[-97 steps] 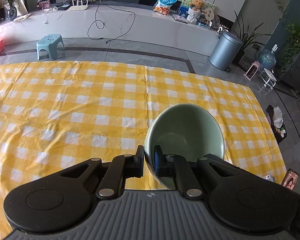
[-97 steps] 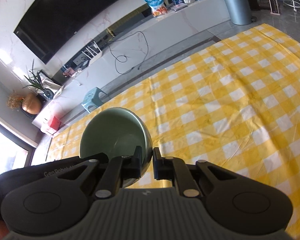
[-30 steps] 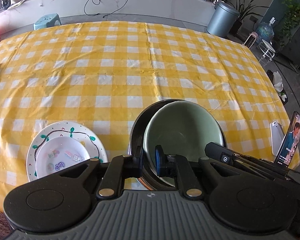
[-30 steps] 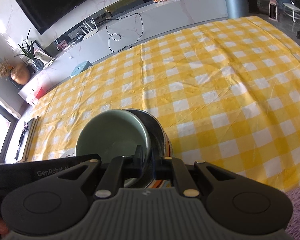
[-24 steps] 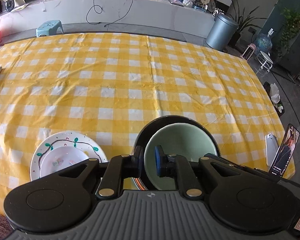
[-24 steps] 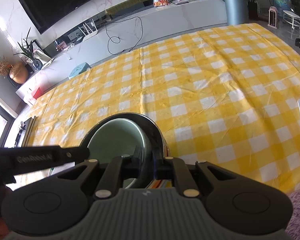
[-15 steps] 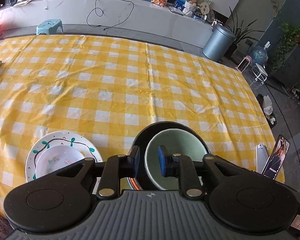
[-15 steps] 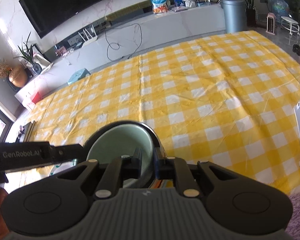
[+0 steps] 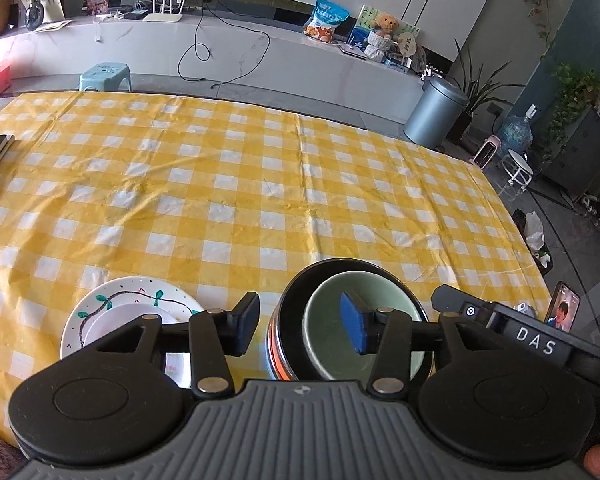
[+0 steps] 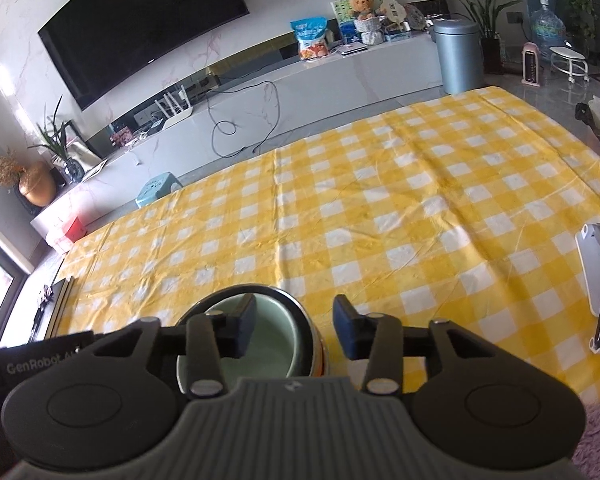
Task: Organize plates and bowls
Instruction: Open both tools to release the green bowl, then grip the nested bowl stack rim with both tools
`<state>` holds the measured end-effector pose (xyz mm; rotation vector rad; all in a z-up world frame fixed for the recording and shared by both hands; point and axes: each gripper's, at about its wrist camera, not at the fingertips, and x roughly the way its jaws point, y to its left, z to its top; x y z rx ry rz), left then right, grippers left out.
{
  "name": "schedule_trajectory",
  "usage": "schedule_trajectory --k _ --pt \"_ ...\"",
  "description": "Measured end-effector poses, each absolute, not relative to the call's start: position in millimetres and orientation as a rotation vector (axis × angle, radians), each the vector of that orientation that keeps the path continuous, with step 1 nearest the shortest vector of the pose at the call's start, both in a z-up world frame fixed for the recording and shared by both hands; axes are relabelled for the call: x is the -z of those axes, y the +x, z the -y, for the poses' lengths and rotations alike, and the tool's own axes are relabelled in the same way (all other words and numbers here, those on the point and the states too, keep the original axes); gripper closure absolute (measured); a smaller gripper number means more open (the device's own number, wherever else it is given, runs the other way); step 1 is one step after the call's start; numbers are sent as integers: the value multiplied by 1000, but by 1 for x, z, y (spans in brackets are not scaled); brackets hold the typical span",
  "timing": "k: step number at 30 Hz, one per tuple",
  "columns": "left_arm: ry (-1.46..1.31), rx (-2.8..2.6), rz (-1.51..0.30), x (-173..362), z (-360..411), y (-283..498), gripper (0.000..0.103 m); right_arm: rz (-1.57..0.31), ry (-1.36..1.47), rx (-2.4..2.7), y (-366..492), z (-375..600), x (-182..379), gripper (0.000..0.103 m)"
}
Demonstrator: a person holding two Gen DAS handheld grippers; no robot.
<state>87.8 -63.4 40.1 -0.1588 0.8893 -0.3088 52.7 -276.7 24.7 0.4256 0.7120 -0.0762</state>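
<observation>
Green bowl (image 9: 364,320): nested inside the dark metal bowl (image 9: 296,304), near the table's (image 9: 260,184) near edge, right of centre; sits level, rim up.
Dark metal bowl: outer shell, orange band on its wall; stands on the yellow checked cloth.
Plates (image 9: 112,312): small white plate stacked on a larger painted one, just left of the bowls, near the same edge.
Left gripper (image 9: 298,324): jaws have just been opening; they straddle the bowls' left rim, pads clear of it.
Right gripper (image 10: 294,330): jaws likewise just opened across the right rim, nothing pressed.
Handling, green bowl: likely glazed ceramic, stiff, smooth, chippable, moderately heavy.
Hold: pinch the rim wall, one pad inside, one outside.
Handling, metal bowl: probably light, slick, tolerant of knocks.
Handling, plates: thin-edged, fragile; take at the rim.
</observation>
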Motion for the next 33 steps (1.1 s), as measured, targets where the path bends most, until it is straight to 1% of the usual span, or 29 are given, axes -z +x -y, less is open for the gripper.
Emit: schedule_trajectory --k 3,5,7,17,33 --pt "-152 292 -878 -37 62 87 41 -725 439 102 54 280 -21 48" --pt "-163 289 -880 -34 60 86 37 -742 448 116 56 282 -16 47" --pt "-183 286 -891 -28 58 86 35 -763 459 123 58 283 -11 40" --pt "-304 283 -947 -1 50 91 35 -867 588 82 68 288 16 39" --pt "-436 305 -1062 36 51 105 35 -962 783 26 79 298 42 40"
